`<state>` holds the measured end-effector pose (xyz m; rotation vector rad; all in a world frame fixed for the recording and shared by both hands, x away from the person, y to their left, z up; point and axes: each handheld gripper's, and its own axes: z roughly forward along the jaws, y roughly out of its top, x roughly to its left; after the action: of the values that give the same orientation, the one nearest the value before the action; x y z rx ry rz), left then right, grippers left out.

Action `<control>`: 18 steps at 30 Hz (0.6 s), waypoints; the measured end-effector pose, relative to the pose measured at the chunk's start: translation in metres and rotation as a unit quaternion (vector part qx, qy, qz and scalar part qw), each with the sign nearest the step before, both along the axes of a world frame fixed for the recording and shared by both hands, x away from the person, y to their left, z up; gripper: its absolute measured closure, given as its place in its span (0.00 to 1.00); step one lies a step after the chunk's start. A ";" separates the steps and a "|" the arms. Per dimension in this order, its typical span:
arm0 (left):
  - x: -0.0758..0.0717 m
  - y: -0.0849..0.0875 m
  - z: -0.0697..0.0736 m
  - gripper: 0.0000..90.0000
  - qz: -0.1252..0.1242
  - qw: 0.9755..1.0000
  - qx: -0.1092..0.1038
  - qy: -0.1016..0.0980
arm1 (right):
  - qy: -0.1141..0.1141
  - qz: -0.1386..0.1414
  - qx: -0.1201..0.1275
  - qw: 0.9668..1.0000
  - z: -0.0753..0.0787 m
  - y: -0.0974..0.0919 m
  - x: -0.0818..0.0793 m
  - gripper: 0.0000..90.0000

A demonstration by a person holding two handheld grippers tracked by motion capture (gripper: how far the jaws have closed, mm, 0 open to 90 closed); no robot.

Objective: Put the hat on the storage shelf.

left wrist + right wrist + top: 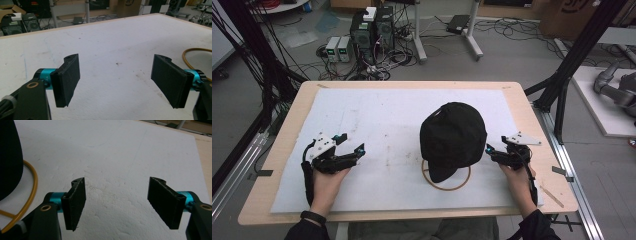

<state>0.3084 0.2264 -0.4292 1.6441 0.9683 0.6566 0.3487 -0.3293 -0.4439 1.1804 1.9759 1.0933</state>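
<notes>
Nearest the person, both hands rest low on the white foam sheet [377,125] that covers the tabletop [292,115], one at each side, which reads as a ready pose rather than a grasp under way. The left gripper [347,150] has its fingers [67,80] spread wide with nothing between them; only bare, lightly scuffed foam lies in the gap, and a curve of the yellow ring [197,53] shows off beyond the outer finger. The right gripper [494,152] is likewise wide and empty, its fingers [75,203] framing plain foam.

Between the two grippers, but much closer to the right one, sits the black cap [453,139]. It stands raised over a thin hoop lying flat on the foam, the same yellow ring [446,186], with its brim pointing toward the person (what props it up under the crown is hidden). In the right gripper view the cap [8,157] looms just outside that gripper's inner finger, with the ring [31,185] curving beside it, so the right fingers seem best placed for a first reach at the cap. The left gripper is well apart from it.

Farther off, past the tabletop's far edge, cables and computer boxes [372,30] sit on the floor.
</notes>
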 end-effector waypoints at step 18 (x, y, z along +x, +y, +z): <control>0.003 0.004 -0.005 0.26 0.013 1.000 -0.011 0.010 | 0.006 0.006 -0.005 1.000 -0.001 0.000 -0.001 0.34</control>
<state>0.3110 0.2309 -0.4337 1.6230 1.0091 0.6467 0.3477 -0.3295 -0.4454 1.1749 1.9967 1.0838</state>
